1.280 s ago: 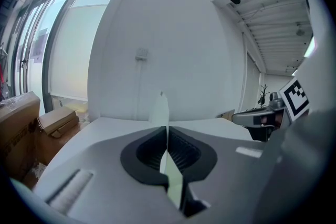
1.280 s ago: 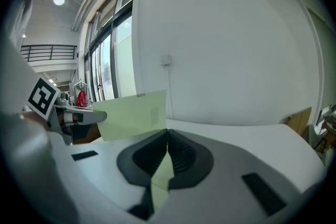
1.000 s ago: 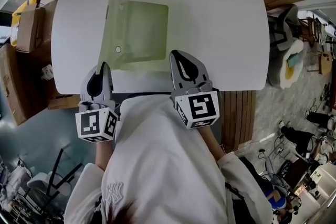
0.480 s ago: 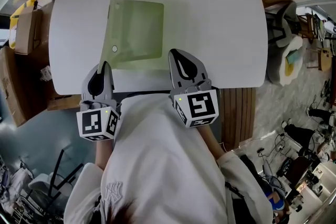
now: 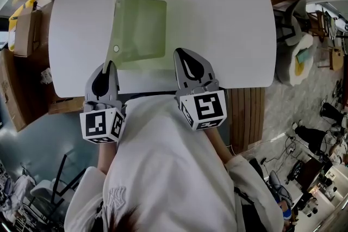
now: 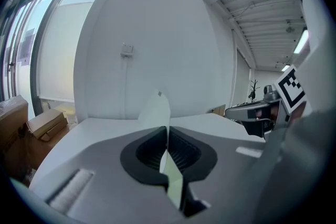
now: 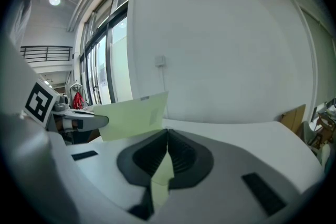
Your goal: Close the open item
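Left gripper [image 5: 109, 66] [image 6: 167, 135], jaws pinched tight, clamps the edge of the raised cover sheet [image 6: 157, 112] of a pale green translucent plastic folder [image 5: 142, 27], which stands upright straight ahead of its tips. Right gripper [image 5: 183, 55] [image 7: 167, 136], level with it, has its jaws closed too, with a strip of the same green sheet showing between them. The rest of the folder lies flat just beyond both grippers on a white rounded table [image 5: 228, 24].
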A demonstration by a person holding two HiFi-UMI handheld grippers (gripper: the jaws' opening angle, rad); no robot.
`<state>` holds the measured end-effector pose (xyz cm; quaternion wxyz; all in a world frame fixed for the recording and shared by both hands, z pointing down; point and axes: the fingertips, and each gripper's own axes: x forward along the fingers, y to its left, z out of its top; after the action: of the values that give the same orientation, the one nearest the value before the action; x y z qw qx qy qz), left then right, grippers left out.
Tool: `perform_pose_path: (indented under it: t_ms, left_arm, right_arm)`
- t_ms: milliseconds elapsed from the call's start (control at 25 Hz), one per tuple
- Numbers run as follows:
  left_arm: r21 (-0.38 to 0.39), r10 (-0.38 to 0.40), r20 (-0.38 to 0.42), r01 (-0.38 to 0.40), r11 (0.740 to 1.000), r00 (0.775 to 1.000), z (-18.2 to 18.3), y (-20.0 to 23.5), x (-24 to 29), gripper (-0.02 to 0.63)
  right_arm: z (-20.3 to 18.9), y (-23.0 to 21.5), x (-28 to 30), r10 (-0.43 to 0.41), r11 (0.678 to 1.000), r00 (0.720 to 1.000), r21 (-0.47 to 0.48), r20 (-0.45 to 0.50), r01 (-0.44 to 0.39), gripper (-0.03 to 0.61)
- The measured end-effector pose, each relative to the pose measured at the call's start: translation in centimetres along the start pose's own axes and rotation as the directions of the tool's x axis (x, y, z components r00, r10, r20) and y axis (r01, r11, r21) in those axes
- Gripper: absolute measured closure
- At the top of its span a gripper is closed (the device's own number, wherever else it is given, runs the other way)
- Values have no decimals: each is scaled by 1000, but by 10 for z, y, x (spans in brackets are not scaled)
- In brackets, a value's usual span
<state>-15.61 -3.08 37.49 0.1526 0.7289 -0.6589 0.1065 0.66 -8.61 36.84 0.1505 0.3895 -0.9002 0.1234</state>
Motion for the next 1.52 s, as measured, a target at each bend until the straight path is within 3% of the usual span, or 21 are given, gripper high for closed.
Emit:
perform_pose_path:
  t_ms: [880,1520]
  left_arm:
    - [25,-90,-15,90,996,996,-8,-28,12,600]
    - [63,-194,-60,198,978,979,-20,-54,24,597]
  right_arm:
    - [-4,0,-10,-16,1000,1000,11,10,16,569]
    - [-7,1,-8,-28,999,1000,20,2,28,569]
